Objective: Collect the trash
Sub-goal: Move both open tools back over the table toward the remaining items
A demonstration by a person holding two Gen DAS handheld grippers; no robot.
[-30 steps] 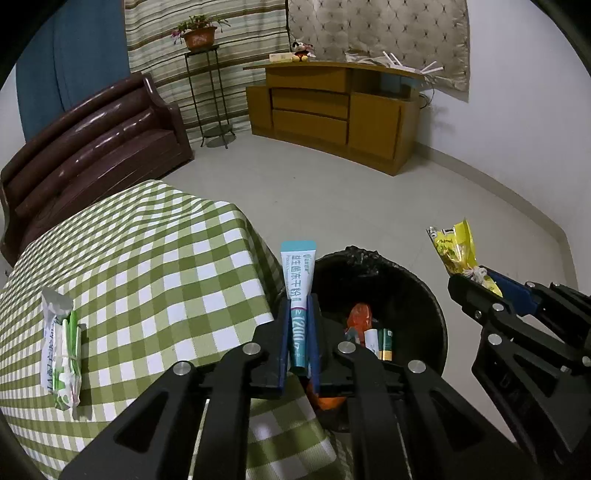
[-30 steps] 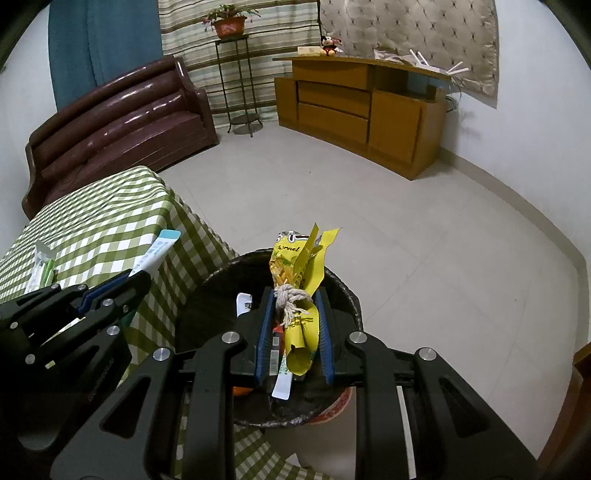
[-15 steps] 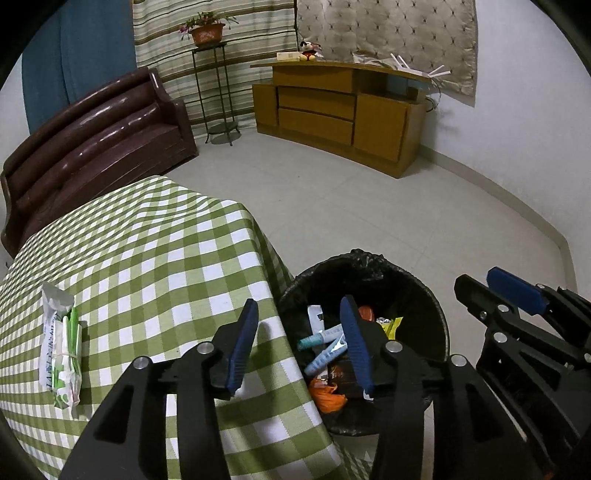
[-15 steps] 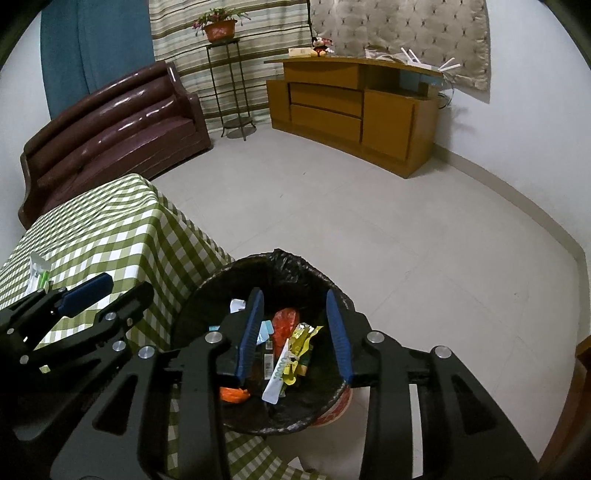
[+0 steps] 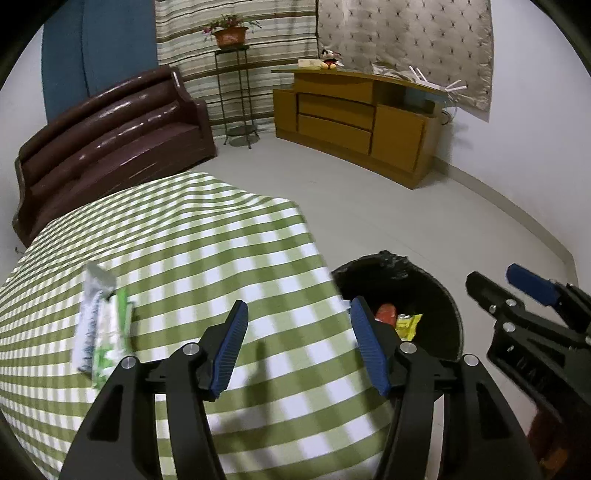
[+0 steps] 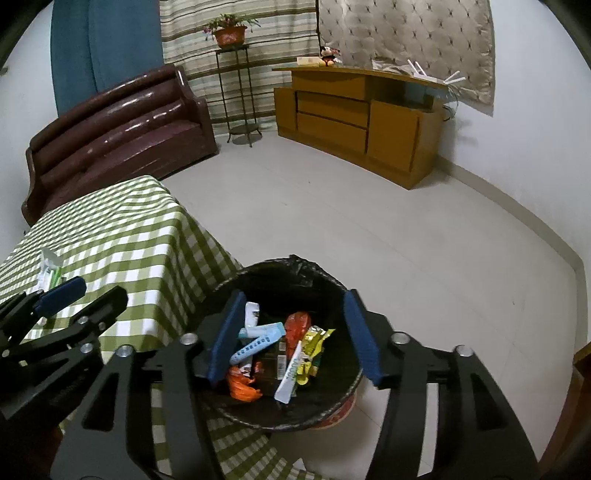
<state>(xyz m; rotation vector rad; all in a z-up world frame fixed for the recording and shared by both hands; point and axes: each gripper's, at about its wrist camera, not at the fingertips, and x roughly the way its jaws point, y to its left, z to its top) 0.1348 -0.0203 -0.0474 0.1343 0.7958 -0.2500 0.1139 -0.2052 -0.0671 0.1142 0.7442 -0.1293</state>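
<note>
Spreading apart as I watch, the jaws of the right gripper (image 6: 293, 332) hang over the mouth of the trash bin (image 6: 332, 413) with nothing between the blue pads; the rubbish seen through the gap lies down at the bottom. In there sit a light blue tube (image 6: 255, 341), an orange wrapper (image 6: 242, 386), a red packet (image 6: 297, 325), a yellow snack bag (image 6: 314, 341) and a white strip with green print (image 6: 290, 374), all heaped loosely against one another inside the black liner.

The left gripper (image 5: 297, 345) is widening too, empty, held above the edge of the table with the green checked cloth (image 5: 184, 240), its right-hand finger overlapping the rim of the bin (image 5: 448, 306) just beside the table. On the cloth, off to the left of that gripper and apart from it, lies a green and white packet (image 5: 101, 332), flat and blurred.

Further back a brown sofa (image 5: 110, 140) stands against the wall, with a potted plant on a wire stand (image 5: 231, 35) and a wooden sideboard (image 5: 362, 118) beyond the bare floor.
</note>
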